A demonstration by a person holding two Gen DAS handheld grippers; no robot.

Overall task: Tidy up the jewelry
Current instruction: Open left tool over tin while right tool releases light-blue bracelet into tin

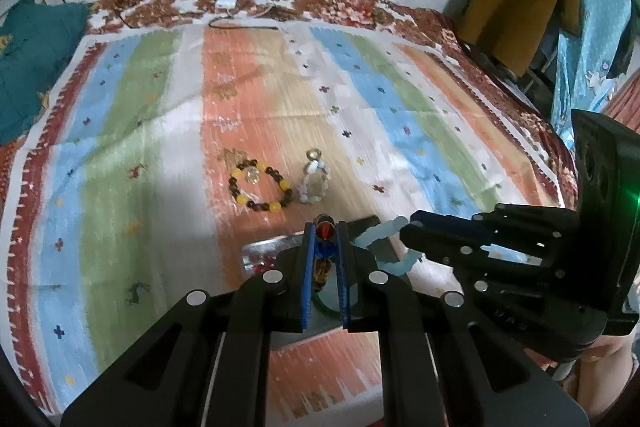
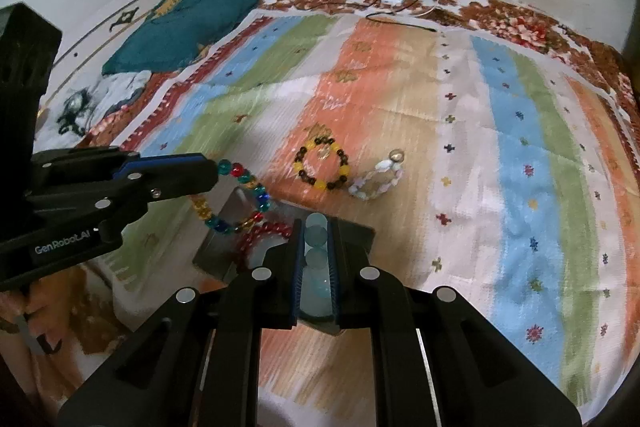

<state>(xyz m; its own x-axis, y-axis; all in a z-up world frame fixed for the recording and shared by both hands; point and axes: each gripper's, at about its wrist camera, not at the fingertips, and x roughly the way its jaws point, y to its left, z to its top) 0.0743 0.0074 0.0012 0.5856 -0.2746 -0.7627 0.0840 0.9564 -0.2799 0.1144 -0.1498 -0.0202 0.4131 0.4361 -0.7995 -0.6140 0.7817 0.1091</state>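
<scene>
Striped cloth [image 2: 520,155], filling mid-frame: bands of blue, green, white, orange and tan, dotted with small dark crosses; red-brown floral border along the top edge. Left of centre, a bracelet [image 2: 322,165] of dark brown and yellow beads; right of it a pale whitish bracelet [image 2: 374,183]. Lower left, a multicoloured bead strand [image 2: 240,195]: teal, red, blue, amber. Upper left, a teal cushion [image 2: 184,23].

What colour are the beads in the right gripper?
Pale translucent blue beads, clearest in the right wrist view.
</scene>
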